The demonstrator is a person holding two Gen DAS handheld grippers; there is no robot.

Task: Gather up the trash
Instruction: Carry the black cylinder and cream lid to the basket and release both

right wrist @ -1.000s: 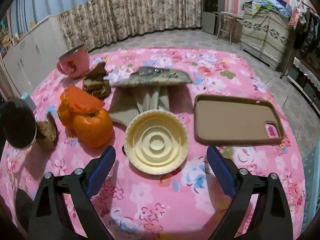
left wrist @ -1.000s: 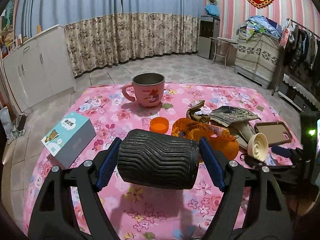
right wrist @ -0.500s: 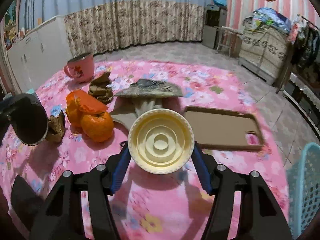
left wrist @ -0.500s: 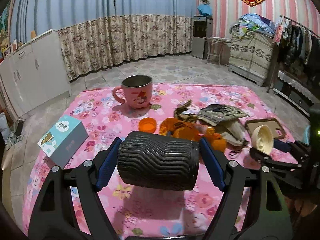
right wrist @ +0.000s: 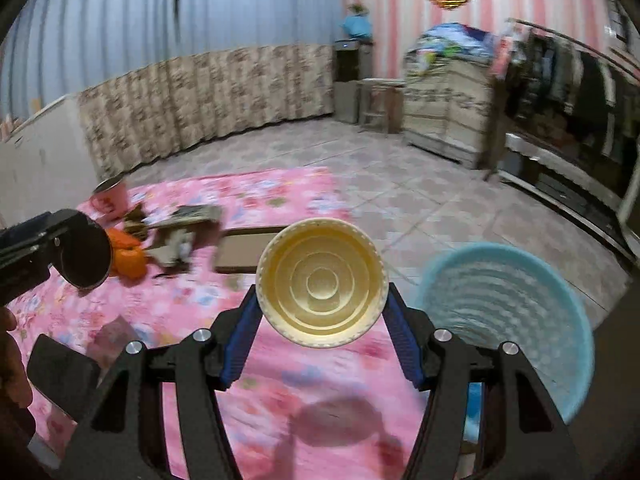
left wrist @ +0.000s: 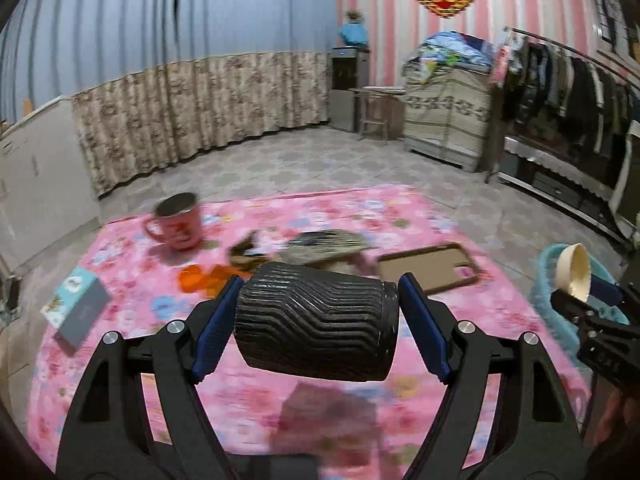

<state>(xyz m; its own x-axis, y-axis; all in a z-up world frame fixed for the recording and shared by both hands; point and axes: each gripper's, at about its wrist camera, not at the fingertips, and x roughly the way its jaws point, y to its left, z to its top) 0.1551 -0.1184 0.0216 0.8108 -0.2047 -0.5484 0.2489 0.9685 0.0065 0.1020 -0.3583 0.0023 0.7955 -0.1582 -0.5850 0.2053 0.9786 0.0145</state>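
My left gripper (left wrist: 320,282) is shut on a black ribbed cup (left wrist: 316,332), held on its side above the pink floral tablecloth (left wrist: 320,208). In the right wrist view, my right gripper (right wrist: 322,292) is shut on a cream ridged plastic lid (right wrist: 320,256), which hangs over the table's right edge. A light blue basket (right wrist: 508,308) stands on the floor just to the right of it. The left wrist view shows the cream lid (left wrist: 574,276) in front of the basket (left wrist: 546,304). Orange peel (left wrist: 196,276) and a crumpled wrapper (left wrist: 324,242) lie on the cloth.
A pink mug (left wrist: 178,220), a brown phone case (left wrist: 428,268) and a small blue box (left wrist: 76,304) sit on the table. An orange (right wrist: 128,258) lies by the peel. A hand shows at the left edge of the right wrist view. Tiled floor, cabinets and a clothes rack surround the table.
The right gripper closed on the cream lid, lifted it off the cloth and carried it right to the basket. The left gripper rose and swung right with the black cup.
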